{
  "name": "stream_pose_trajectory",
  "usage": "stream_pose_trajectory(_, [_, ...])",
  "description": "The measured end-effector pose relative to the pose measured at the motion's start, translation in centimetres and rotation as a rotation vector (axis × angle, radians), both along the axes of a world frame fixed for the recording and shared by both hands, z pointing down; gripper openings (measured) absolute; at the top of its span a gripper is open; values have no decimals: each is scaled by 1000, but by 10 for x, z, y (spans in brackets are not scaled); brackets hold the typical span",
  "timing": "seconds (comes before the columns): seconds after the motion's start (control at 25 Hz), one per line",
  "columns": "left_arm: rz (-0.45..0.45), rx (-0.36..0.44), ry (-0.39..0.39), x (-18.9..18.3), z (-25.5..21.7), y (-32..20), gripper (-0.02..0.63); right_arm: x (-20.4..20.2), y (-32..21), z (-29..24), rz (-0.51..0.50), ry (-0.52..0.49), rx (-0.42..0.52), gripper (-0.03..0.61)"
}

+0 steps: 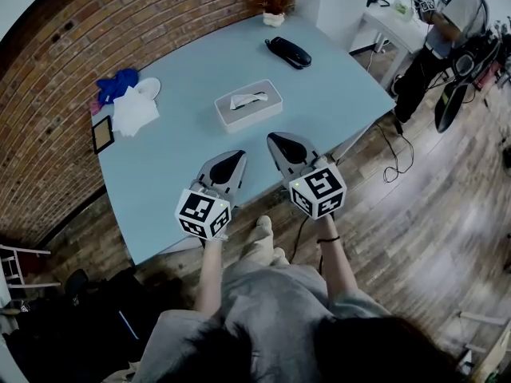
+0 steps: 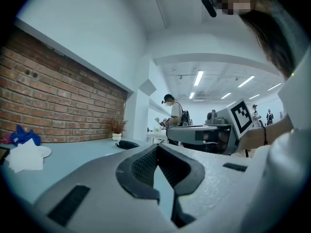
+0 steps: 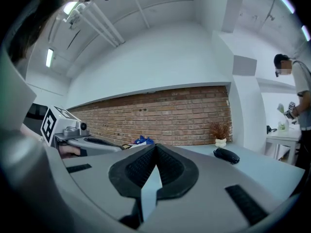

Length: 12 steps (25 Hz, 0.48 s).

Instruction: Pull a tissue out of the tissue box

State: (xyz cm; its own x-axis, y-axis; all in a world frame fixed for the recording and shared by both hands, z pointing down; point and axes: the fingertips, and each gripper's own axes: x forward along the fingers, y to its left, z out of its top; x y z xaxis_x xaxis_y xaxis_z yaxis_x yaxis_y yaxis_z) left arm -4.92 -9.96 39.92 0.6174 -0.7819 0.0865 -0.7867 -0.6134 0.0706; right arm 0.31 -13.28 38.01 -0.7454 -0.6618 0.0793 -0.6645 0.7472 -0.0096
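A white tissue box [image 1: 247,105] lies in the middle of the light blue table [image 1: 335,94], with a tissue [image 1: 243,100] poking from its top slot. My left gripper [image 1: 233,159] hovers over the table's near edge, a short way in front of the box, its jaws shut and empty. My right gripper [image 1: 277,140] is beside it, slightly closer to the box, also shut on nothing. In the left gripper view my left gripper [image 2: 156,148] has its tips touching, as does my right gripper [image 3: 155,148] in the right gripper view. The box is hidden in both gripper views.
A black pouch [image 1: 288,52] and a small potted plant [image 1: 274,5] sit at the table's far end. A blue cloth [image 1: 117,83], a white dish [image 1: 149,87], crumpled white tissues [image 1: 134,112] and a dark frame [image 1: 102,133] lie by the brick wall. A person [image 1: 435,46] stands at right.
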Motion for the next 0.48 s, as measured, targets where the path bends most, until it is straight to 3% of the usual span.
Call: stream_pose_trajectory(0.48, [-6, -48, -2, -5, 20, -62, 3, -10, -64, 21, -48, 39, -51, -2])
